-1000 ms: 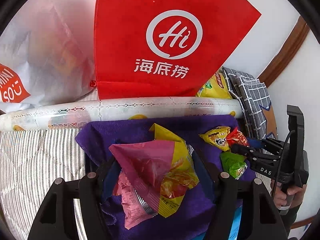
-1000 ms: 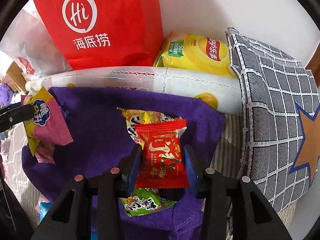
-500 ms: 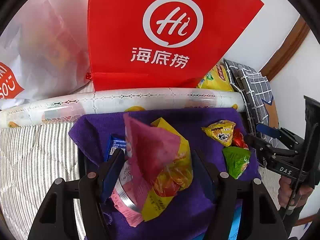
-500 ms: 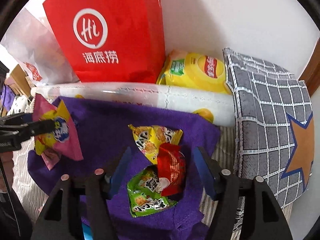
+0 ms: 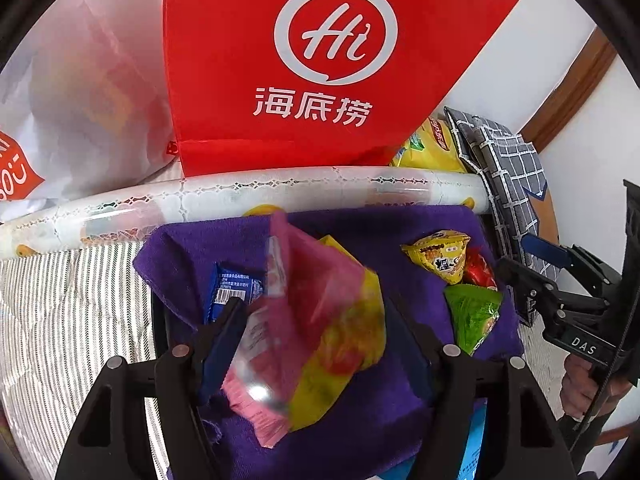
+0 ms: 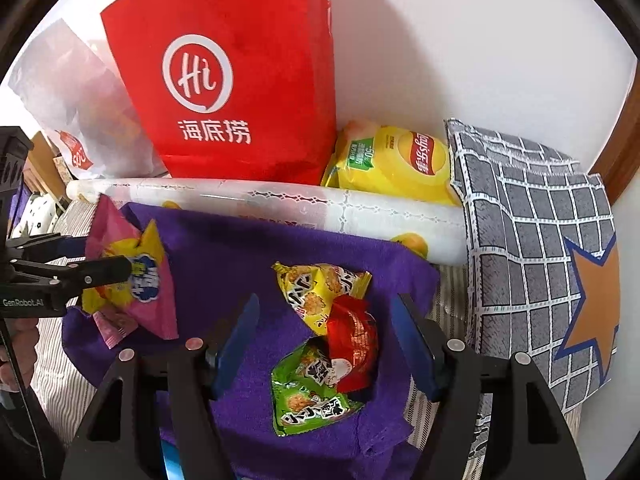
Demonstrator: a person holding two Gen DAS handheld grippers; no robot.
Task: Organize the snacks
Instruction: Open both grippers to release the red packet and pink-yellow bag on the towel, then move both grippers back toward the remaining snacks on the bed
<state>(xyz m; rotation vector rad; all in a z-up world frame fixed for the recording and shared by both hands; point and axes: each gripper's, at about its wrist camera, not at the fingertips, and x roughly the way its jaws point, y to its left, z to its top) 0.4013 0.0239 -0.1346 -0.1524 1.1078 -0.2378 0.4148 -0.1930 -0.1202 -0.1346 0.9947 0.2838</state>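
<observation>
My left gripper [image 5: 316,332] is shut on a pink and yellow snack bag [image 5: 320,320] and holds it above the purple cloth [image 5: 224,240]; the bag also shows in the right wrist view [image 6: 132,276]. A blue packet [image 5: 236,288] lies on the cloth under it. My right gripper [image 6: 324,344] is open over a red snack packet [image 6: 354,336], a yellow packet [image 6: 316,284] and a green packet [image 6: 308,392], which lie together on the cloth [image 6: 240,256]. The same three packets show at the right in the left wrist view [image 5: 460,280].
A red Hi bag [image 6: 240,80] stands behind against the wall, with a white plastic bag [image 6: 72,100] to its left. A rolled patterned sheet [image 6: 320,208] lies along the cloth's far edge. A yellow chip bag [image 6: 396,160] and a grey checked cushion [image 6: 528,232] are at the right.
My right gripper opened, let the red packet drop onto the yellow and green packets, and drew back. My left gripper lifted and turned the pink and yellow bag, uncovering the blue packet.
</observation>
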